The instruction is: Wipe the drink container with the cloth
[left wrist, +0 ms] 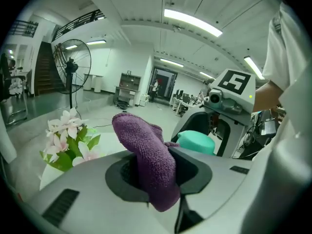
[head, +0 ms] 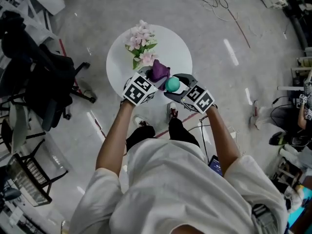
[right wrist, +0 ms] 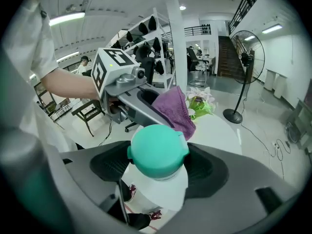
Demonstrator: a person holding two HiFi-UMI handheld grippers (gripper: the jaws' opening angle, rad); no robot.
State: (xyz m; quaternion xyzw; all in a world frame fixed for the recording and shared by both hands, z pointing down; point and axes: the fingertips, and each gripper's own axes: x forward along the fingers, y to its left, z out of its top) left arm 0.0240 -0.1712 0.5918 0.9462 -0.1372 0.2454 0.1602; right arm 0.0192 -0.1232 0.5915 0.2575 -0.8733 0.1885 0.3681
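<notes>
White round table (head: 175, 48), upper centre of head view. Right gripper (head: 179, 87) clamped wide on drink container (right wrist: 158, 155), teal lid, frame centre. Left gripper (head: 149, 80) pinched shut on purple cloth (left wrist: 148, 155), just left of lid. Suggest: hold bottle steady, press cloth flat, sweep round, mind the flowers (head: 141, 43).

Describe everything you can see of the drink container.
The drink container has a rounded teal lid and a smooth white body, plastic by its look. The right gripper is shut on the body below the lid, holding it in the air by the near edge of the round white table. The purple cloth hangs close beside the lid; contact is unclear.
</notes>
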